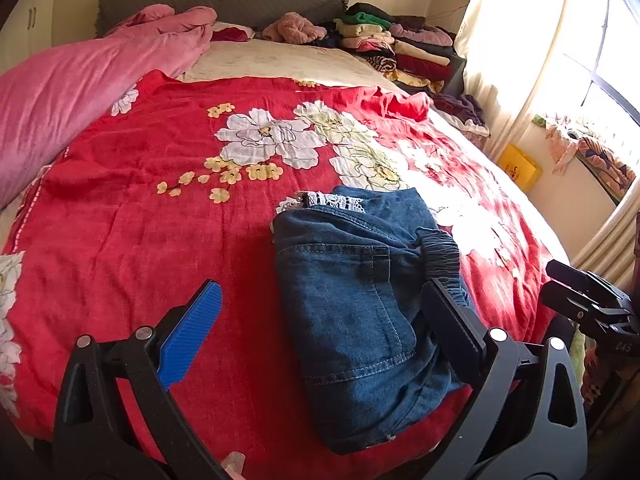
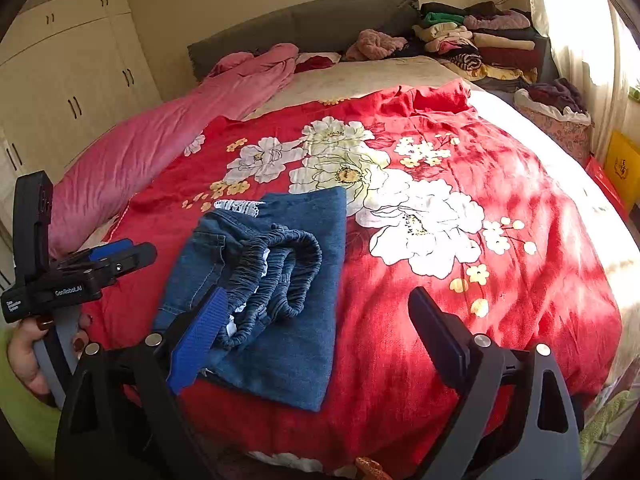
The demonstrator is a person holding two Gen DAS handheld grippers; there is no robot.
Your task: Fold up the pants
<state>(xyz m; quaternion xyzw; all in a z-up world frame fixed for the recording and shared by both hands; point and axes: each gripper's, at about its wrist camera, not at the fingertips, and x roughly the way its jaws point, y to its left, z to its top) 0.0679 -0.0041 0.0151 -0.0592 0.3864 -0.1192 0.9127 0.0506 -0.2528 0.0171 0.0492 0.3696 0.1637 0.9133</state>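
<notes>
I am holding my left gripper (image 1: 320,328) and right gripper (image 2: 320,332), both spread wide and empty, over the folded blue denim pants (image 1: 352,320), whose long axis is running away from me, nearer my left.

We can read "GenRobot.AI" in white letters on the black body of the left gripper (image 2: 116,258), as it shows at the left edge of the right wrist view. Toward the rear end of that same body there is a smaller block of white print in three short lines; we make out "Data" on the first line, but the rest is too small to tell. On the yellow box (image 2: 622,166), well right of that gripper, there is a dark emblem, which we cannot read.
</notes>
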